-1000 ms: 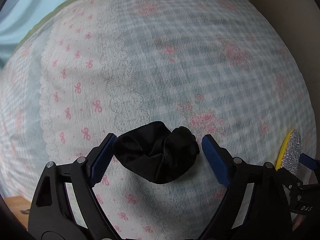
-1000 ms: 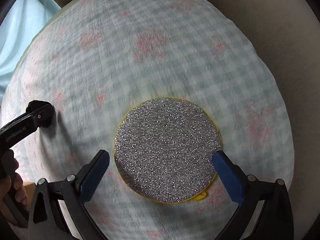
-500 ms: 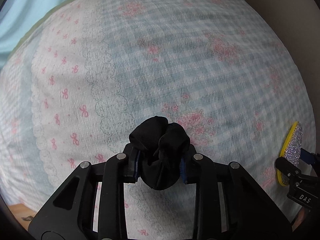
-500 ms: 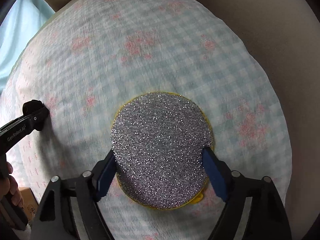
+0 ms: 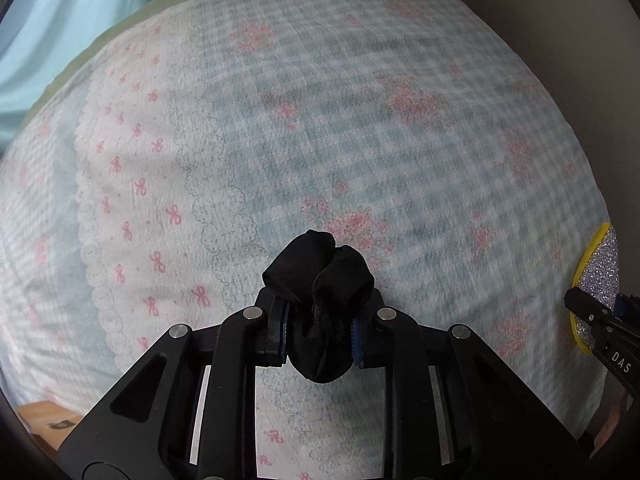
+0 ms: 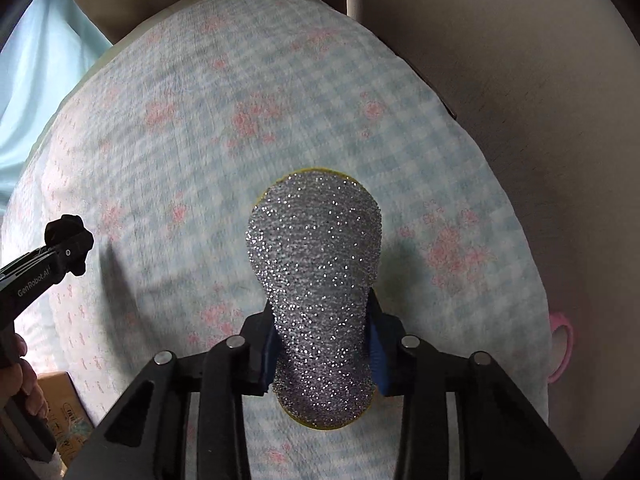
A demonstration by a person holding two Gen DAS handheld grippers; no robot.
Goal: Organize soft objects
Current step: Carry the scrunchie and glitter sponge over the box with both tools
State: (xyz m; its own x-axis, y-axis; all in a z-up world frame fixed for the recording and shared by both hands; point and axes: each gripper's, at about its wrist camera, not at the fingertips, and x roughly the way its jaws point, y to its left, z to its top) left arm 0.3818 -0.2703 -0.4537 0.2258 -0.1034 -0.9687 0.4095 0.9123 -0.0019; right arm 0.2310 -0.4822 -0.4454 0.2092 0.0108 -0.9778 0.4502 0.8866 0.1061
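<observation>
My left gripper (image 5: pixel 319 332) is shut on a black fabric scrunchie (image 5: pixel 320 280), bunched between the blue pads over the checked floral pillow (image 5: pixel 360 120). My right gripper (image 6: pixel 322 344) is shut on a round silver glitter sponge with a yellow rim (image 6: pixel 316 256), squeezed narrow between its pads. The sponge also shows at the right edge of the left wrist view (image 5: pixel 596 280). The left gripper shows at the left of the right wrist view (image 6: pixel 64 240).
The pillow (image 6: pixel 200 120) fills both views. Beige cushions (image 6: pixel 520 60) lie to the right, light blue cloth (image 5: pixel 60 20) to the left. A pink item (image 6: pixel 562 344) peeks out at the pillow's right edge. A cardboard box (image 6: pixel 64 408) is at lower left.
Both grippers closed: the left on the black scrunchie, the right on the glitter sponge, which now bends between the pads. Both views have pulled back a little from the pillow.
</observation>
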